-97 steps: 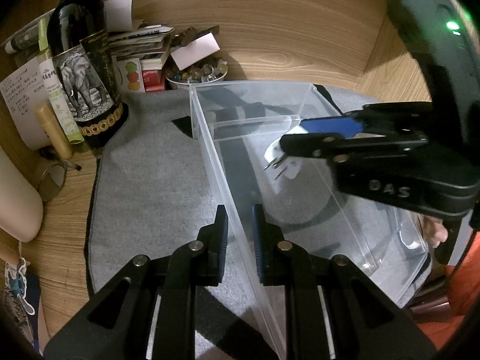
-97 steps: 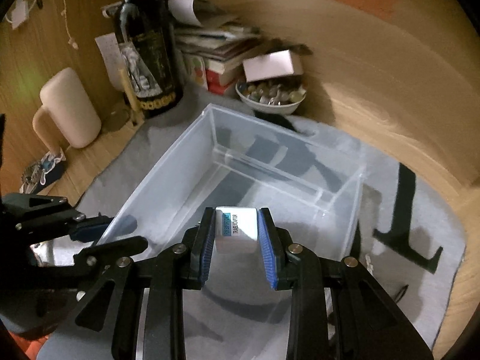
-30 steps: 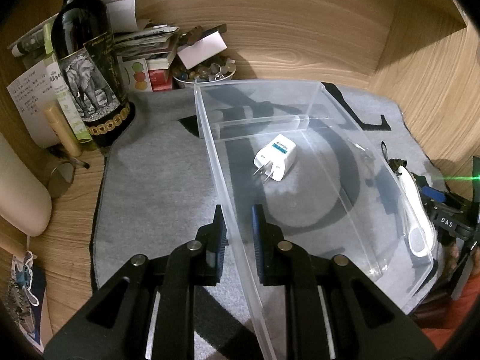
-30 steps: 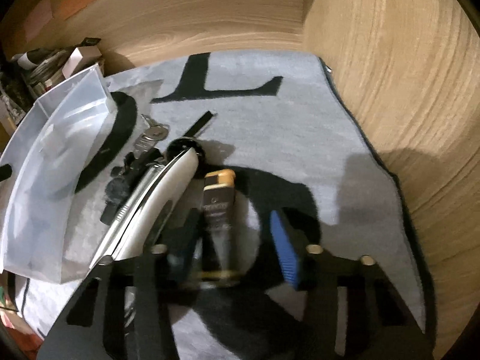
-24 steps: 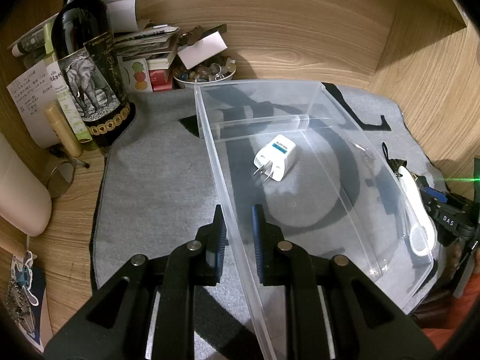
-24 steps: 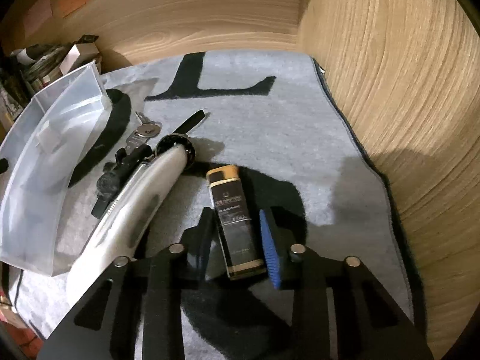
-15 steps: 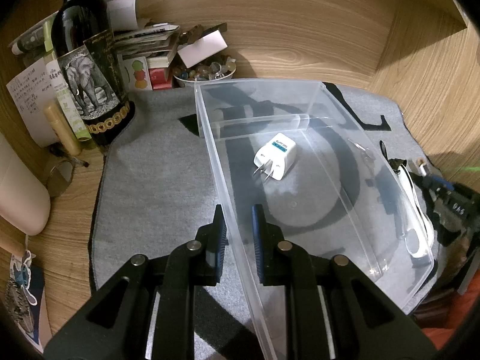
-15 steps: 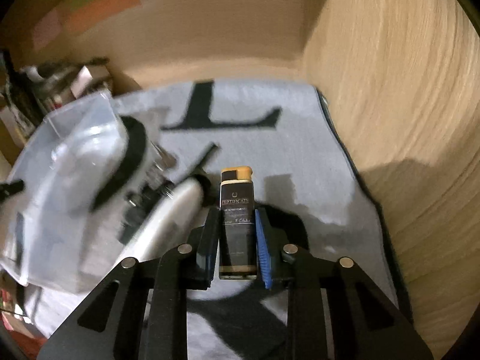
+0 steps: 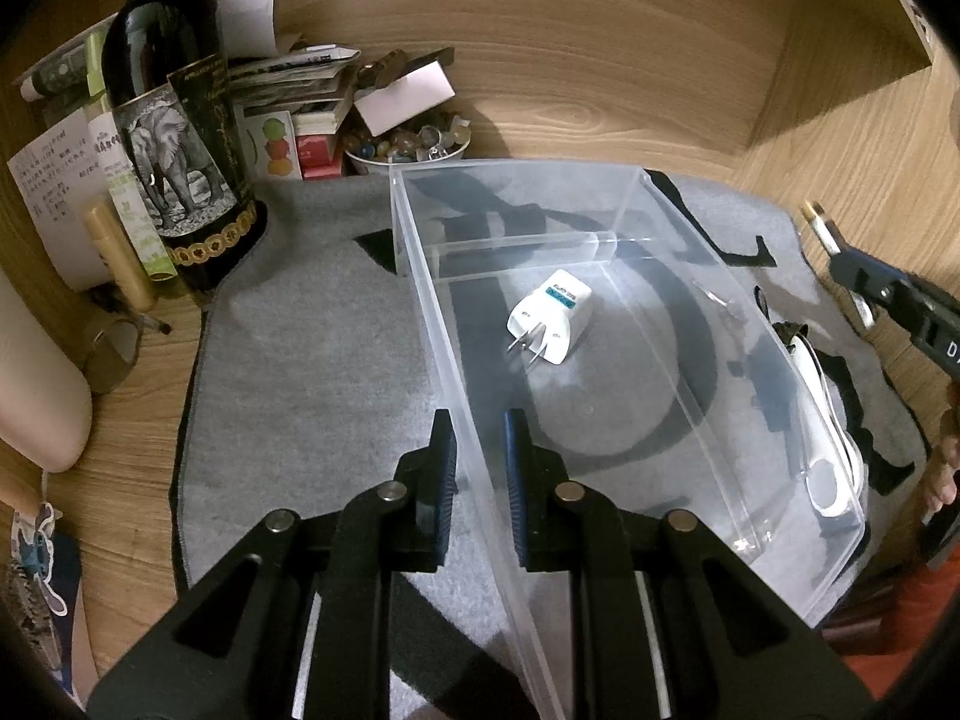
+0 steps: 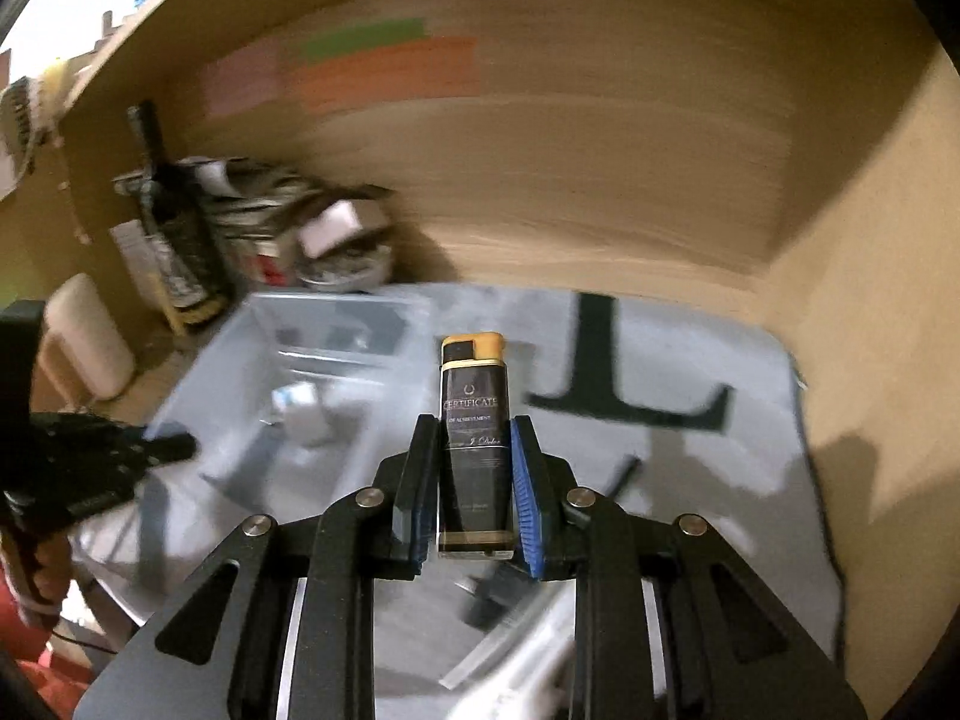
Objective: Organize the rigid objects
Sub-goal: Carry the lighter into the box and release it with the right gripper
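From your left wrist camera, your left tool [image 9: 477, 468] is clamped on the near long wall of the clear plastic bin [image 9: 690, 228], one pad outside and one inside, the jaws nearly closed on the thin plastic. Inside the bin, on its floor past the middle, lies a white plug adapter [image 9: 551, 316] with its prongs pointing toward you. The bin sits on a grey mat [image 9: 312, 360] on the wooden bench [image 9: 600, 90]. Left of the mat stands a dark bottle [image 9: 174, 138] with an elephant label, and behind the bin a small bowl of stones [image 9: 408, 147]. Beyond the bin's far long wall a white clipper-like item [image 9: 825, 438] lies on the mat. At the right edge your right tool [image 9: 840, 246] shows, raised above the mat.

From your right wrist camera (the background is smeared with blur), your right tool [image 10: 471, 480] has just been closing and now grips a black lighter [image 10: 474, 420] with a tan cap between its pads. The lighter stands upright in the jaws, clear of the mat [image 10: 720, 480], with the bin [image 10: 288, 396] ahead and to the left.
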